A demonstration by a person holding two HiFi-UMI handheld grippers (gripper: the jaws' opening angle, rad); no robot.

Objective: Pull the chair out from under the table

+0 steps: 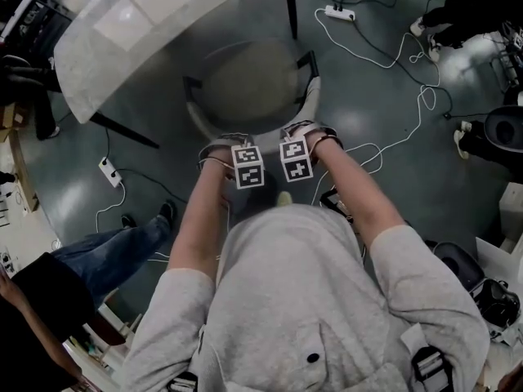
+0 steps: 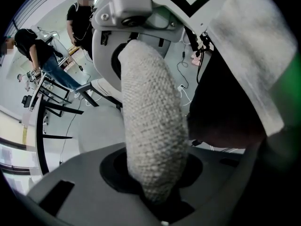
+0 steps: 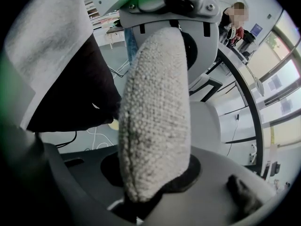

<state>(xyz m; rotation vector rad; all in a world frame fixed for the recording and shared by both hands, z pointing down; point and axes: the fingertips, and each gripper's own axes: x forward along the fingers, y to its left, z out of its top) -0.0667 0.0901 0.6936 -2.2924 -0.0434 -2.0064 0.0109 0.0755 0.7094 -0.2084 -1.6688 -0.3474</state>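
One chair (image 1: 253, 88) and one surface (image 1: 139, 31) show in the upper part of the head view. Two tools sit at centre, the left tool (image 1: 222, 152) and the right tool (image 1: 304, 133), each with one marker cube (image 1: 248, 167) – two cubes in all. Two power strips lie on the floor (image 1: 392, 96) – one at the top (image 1: 339, 12), one at the left (image 1: 109, 171). Two bystanders (image 2: 80, 18) (image 2: 35, 51) show at the upper left of the left gripper view.

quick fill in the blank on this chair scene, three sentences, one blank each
1. The left gripper and the right gripper both have their fingers shut on the ___ of the chair.
2. The table just beyond the chair is ___ in colour.
3. The power strip past the chair lies on the ___.

Missing words: backrest; white; floor
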